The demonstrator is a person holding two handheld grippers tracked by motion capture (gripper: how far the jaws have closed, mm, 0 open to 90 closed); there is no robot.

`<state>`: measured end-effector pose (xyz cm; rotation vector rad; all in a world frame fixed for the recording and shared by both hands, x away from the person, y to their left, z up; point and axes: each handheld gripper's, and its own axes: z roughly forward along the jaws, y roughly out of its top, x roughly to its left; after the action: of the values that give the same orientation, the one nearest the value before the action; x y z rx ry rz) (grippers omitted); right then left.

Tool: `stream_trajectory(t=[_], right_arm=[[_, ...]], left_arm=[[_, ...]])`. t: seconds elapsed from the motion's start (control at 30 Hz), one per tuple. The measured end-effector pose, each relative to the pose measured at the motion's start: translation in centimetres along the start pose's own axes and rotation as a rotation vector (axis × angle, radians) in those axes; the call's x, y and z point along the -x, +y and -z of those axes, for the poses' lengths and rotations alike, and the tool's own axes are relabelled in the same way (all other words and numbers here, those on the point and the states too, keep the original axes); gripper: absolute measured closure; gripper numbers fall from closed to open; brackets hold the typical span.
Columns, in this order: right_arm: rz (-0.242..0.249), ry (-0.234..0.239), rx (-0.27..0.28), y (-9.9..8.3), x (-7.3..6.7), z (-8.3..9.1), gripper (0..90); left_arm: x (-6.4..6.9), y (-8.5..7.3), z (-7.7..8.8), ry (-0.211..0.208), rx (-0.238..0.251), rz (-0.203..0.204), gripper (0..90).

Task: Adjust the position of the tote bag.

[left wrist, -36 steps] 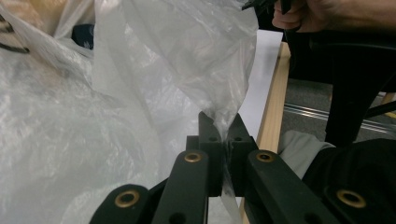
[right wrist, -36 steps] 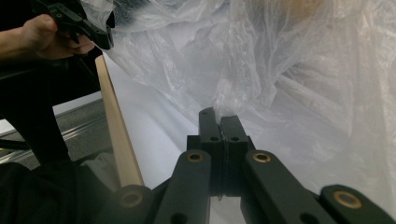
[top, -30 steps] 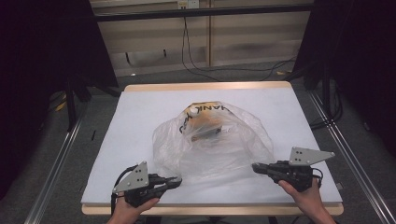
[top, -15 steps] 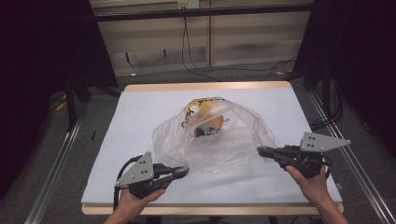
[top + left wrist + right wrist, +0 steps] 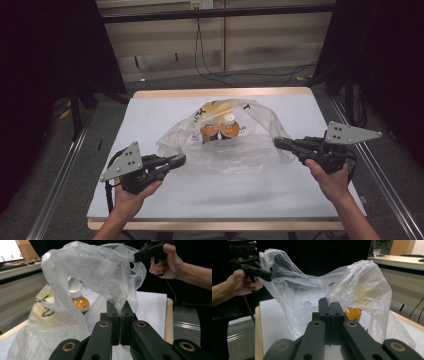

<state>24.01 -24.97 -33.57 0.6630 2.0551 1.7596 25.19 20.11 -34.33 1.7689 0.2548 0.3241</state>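
One plastic bag (image 5: pixel 227 142), two orange bottles (image 5: pixel 220 129) inside, two grippers clamping it

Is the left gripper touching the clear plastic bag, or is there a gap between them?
Touching. In the left gripper view, the left gripper has its jaws closed on a fold of the plastic bag.

My left gripper (image 5: pixel 181 160) and right gripper (image 5: pixel 278 143) are black, each topped by a grey triangular plate with screw holes; brass pivots, black cables.
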Motion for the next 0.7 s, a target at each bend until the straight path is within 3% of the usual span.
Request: stream_trajectory(t=[0.2, 0.33, 0.5, 0.7], right_arm=[[0.004, -0.006, 0.047, 1.6, 0.8, -0.4, 90.0], [0.012, -0.012, 0.058, 2.9, 1.4, -0.8, 90.0], [0.019, -0.024, 0.065, 4.3, 2.2, -1.3, 90.0], [0.033, -0.036, 0.071, 6.1, 3.0, -2.1, 90.0]], left_arm=[[-0.9, 1.4, 0.9, 0.032, 0.035, -0.007, 89.6], [-1.8, 2.5, 1.5, 0.059, 0.078, -0.007, 89.6], [-3.4, 3.9, 1.8, 0.087, 0.091, -0.018, 89.6], [-5.2, 5.3, 1.9, 0.125, 0.116, -0.001, 89.7]])
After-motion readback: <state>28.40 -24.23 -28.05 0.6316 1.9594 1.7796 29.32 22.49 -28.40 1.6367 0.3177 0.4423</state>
